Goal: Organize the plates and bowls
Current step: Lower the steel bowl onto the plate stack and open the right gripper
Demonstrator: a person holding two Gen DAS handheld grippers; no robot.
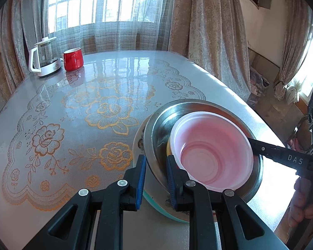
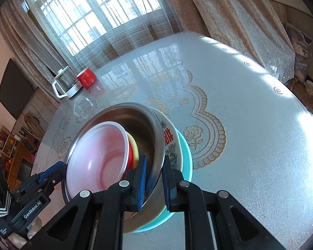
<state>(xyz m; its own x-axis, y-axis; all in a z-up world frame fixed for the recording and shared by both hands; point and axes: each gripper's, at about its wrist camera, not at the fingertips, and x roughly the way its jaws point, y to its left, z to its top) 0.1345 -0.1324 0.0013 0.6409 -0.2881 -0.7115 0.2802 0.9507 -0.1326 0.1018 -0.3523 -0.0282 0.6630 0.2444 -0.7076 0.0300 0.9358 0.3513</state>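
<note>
With my left gripper [image 1: 156, 179] and right gripper [image 2: 154, 179] both clamped on the steel bowl [image 1: 162, 125] rim between their pads, pink bowl [image 1: 215, 145] nested inside, I judge lifting the stack level comes next.

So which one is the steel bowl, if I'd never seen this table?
On the table, find the nested stack at the near edge. The steel bowl sits on a flowered dish and holds a pale pink bowl. It's the only shiny metal one.
</note>
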